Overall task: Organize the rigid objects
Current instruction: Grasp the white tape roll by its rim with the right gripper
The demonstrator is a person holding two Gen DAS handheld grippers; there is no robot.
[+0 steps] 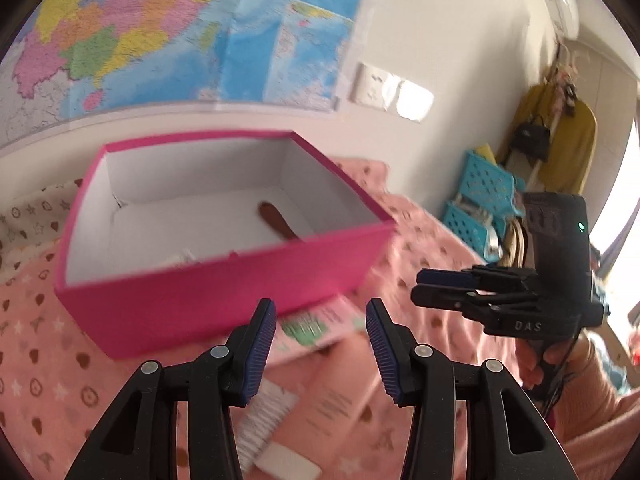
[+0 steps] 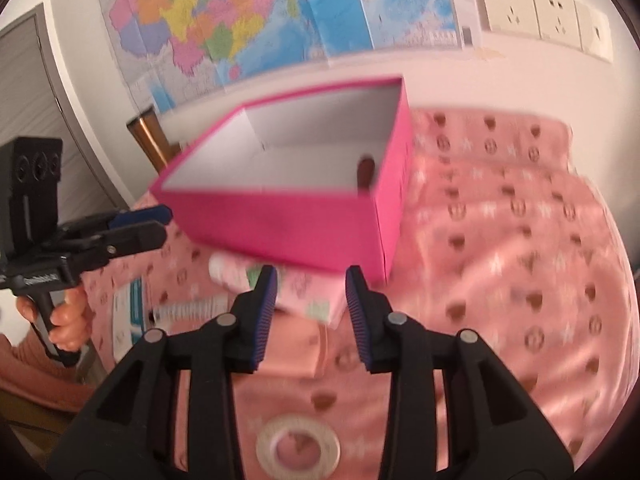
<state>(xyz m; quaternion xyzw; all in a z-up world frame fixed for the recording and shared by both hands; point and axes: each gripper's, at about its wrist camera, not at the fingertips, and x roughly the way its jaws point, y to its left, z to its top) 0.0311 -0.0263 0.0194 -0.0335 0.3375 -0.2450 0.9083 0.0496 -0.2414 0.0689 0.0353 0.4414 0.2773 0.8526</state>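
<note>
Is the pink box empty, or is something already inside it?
Not empty: the pink box is open-topped, and a brown spoon-like object lies on its white floor.

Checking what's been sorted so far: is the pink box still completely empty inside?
No. In the left wrist view a brown spoon-like object already lies on the white floor of the pink box.

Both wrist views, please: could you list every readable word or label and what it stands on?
"DAS": on the right tool, seen from the left wrist.
Left tool's body label: blurred.
Map: too small.
Pink packets and tube: blurred.
</note>
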